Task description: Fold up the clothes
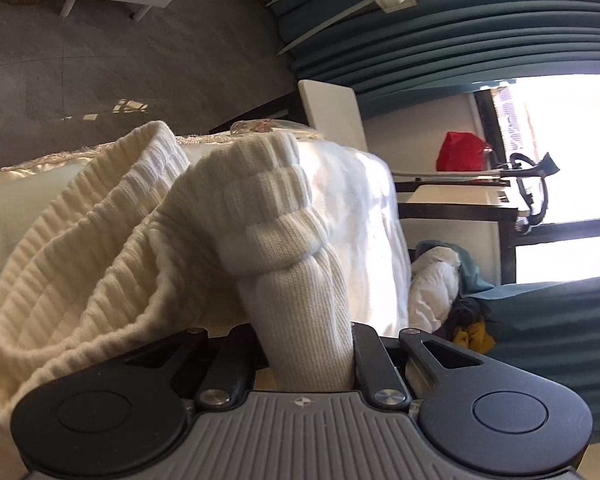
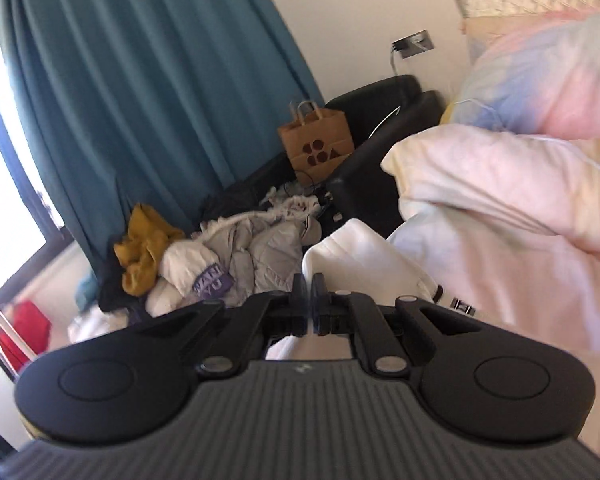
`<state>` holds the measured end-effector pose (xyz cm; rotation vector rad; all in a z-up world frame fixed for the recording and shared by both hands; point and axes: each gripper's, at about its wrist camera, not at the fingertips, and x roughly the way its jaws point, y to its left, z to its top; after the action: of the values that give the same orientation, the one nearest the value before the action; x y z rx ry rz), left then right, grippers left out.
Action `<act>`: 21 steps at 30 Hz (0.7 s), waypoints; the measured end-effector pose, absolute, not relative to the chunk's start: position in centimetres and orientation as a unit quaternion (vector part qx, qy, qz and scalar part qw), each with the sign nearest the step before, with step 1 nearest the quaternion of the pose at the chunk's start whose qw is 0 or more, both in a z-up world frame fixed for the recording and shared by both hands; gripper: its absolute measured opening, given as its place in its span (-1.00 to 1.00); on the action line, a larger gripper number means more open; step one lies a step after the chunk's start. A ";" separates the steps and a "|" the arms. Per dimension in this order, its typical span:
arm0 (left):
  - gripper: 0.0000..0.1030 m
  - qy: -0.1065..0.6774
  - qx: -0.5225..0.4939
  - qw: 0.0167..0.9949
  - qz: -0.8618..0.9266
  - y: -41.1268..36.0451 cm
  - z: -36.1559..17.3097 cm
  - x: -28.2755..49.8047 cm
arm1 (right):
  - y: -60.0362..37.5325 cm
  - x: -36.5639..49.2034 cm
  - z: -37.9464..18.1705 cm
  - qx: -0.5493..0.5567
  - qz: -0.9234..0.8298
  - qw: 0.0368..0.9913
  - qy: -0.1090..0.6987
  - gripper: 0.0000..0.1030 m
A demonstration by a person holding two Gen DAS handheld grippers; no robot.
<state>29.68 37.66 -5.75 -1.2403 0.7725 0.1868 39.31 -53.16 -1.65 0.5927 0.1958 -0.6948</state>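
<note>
The left gripper [image 1: 312, 356] is clenched on a bunched part of a cream ribbed knit sweater [image 1: 112, 248], which rises from between its jaws and drapes away to the left, over the edge of the bed [image 1: 356, 200]. In this view the floor [image 1: 100, 60] lies far to the left and the teal curtain [image 1: 460, 40] to the right, so the gripper seems rolled onto its side while it carries the cloth. This looks like the carrying or spreading step, the sweater lifted and not yet laid flat; the next move probably calls for setting it down smoothly on the bed and pulling it taut before any fold. The right gripper [image 2: 310, 296] is pressed fully closed with nothing seen between its tips, pointing a little downward toward a heap of clothes [image 2: 236, 256] near the curtain, with a brown paper bag [image 2: 320, 144] beyond. A white garment [image 2: 364, 256] lies just past the tips to the right, and pale bedding [image 2: 500, 200] fills the right side.
</note>
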 end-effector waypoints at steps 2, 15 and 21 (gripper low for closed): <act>-0.76 0.365 -0.544 0.750 0.092 37.2 -6.6 31.6 | -52.7 42.0 -3.4 0.261 -0.340 0.896 0.115 -0.89; 0.23 0.342 -0.508 0.788 0.062 35.5 -3.0 27.9 | -54.4 42.3 -3.7 0.270 -0.250 0.913 0.174 -0.33; 0.55 0.306 -0.499 0.811 0.030 34.0 -0.7 20.7 | -55.1 34.7 0.6 0.328 -0.204 0.910 0.150 0.40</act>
<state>20.75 33.95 -0.67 -1.0652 0.6539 0.0645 34.72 -55.13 0.60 0.6765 0.3102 -0.4198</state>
